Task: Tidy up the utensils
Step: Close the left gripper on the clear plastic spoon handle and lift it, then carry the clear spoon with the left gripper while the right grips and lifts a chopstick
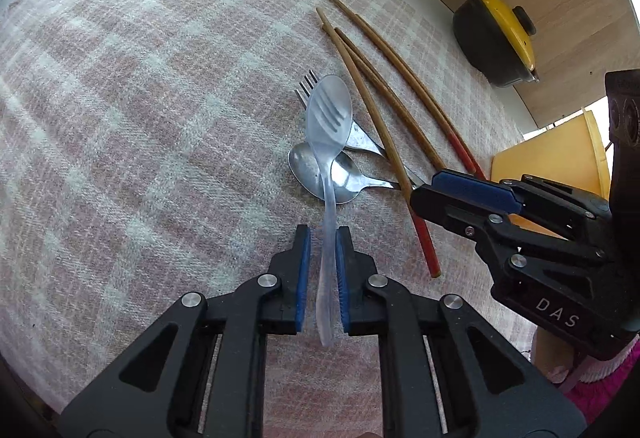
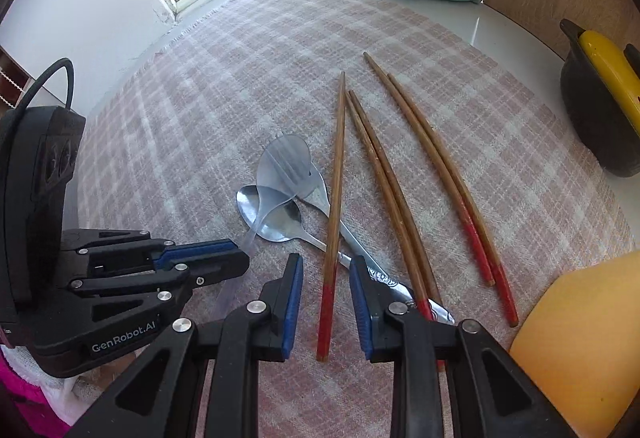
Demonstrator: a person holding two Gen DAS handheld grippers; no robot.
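While both claws hang over the pile, each wants a firm pinch before lifting.
Cloth [image 2: 200, 86]: woven pink plaid, soft, covering the tabletop.
Chopsticks [image 2: 440, 174]: slim wood, red ends, lying loose beside the cutlery.
Right claw [image 2: 326, 302]: narrow, straddling one chopstick [image 2: 334, 206], pads apart from it.
Left claw [image 1: 323, 270]: narrow around the clear plastic spoon [image 1: 330, 114], whose slotted bowl sits over the steel spoons [image 1: 308, 170] and fork [image 1: 306, 84]; contact unclear.
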